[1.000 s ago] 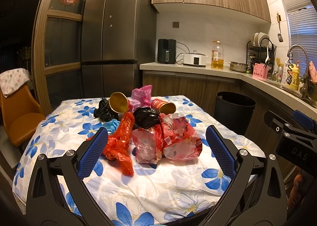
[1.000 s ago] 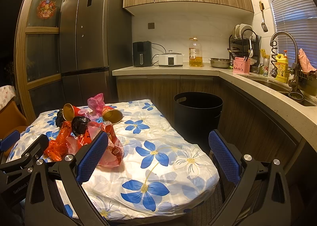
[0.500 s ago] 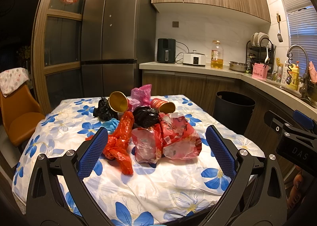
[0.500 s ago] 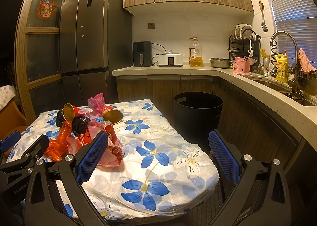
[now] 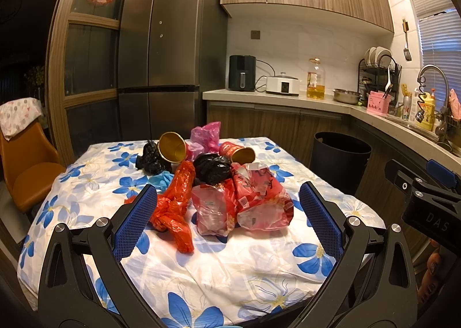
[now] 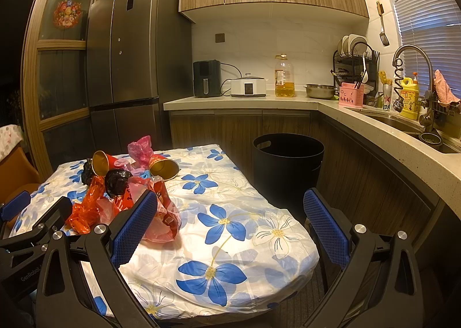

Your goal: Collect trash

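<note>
While both tools hang above the near edge of the tabletop, neither holds anything: the left gripper has its blue-padded jaws spread wide with nothing between them, and the right gripper is likewise spread and empty. Just beyond the left gripper, around the middle of the flower-printed cloth, lies the trash pile: a clear-and-red plastic bag nearest, an orange-red bag touching its left side, and a crumpled black bag behind them. Farther back, toward the far edge, two red paper cups with gold insides lie tipped over, the left cup beside a second small black bag, the right cup just behind the black bag, with a pink bag between the cups. Off the table's far right corner, on the floor against the cabinets, stands a black trash bin, well apart from the pile.
</note>
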`<state>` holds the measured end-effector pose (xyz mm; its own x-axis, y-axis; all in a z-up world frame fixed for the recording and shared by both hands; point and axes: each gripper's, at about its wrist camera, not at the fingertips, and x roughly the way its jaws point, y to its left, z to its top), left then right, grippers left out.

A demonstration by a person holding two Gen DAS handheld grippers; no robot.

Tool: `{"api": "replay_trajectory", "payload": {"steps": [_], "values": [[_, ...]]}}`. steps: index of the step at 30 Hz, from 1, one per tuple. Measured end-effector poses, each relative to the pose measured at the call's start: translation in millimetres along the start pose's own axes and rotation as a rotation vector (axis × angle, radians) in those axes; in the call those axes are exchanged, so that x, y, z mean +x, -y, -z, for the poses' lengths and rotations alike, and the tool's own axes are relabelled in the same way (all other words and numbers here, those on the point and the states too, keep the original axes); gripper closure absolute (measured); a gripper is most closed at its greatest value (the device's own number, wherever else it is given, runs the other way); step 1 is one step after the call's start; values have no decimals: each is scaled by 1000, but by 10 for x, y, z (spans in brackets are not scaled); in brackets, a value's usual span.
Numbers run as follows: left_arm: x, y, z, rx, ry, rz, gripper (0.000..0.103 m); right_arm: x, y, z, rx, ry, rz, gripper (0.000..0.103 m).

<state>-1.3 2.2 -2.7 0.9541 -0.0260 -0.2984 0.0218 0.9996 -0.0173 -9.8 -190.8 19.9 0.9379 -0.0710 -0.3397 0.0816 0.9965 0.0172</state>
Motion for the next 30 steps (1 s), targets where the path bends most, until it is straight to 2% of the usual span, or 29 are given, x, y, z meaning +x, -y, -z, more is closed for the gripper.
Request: {"api": "replay_trajectory", "payload": {"steps": [30], "values": [[-17, 26, 55, -11, -2, 9, 6, 34, -20, 29, 4, -2, -4, 5]]}}
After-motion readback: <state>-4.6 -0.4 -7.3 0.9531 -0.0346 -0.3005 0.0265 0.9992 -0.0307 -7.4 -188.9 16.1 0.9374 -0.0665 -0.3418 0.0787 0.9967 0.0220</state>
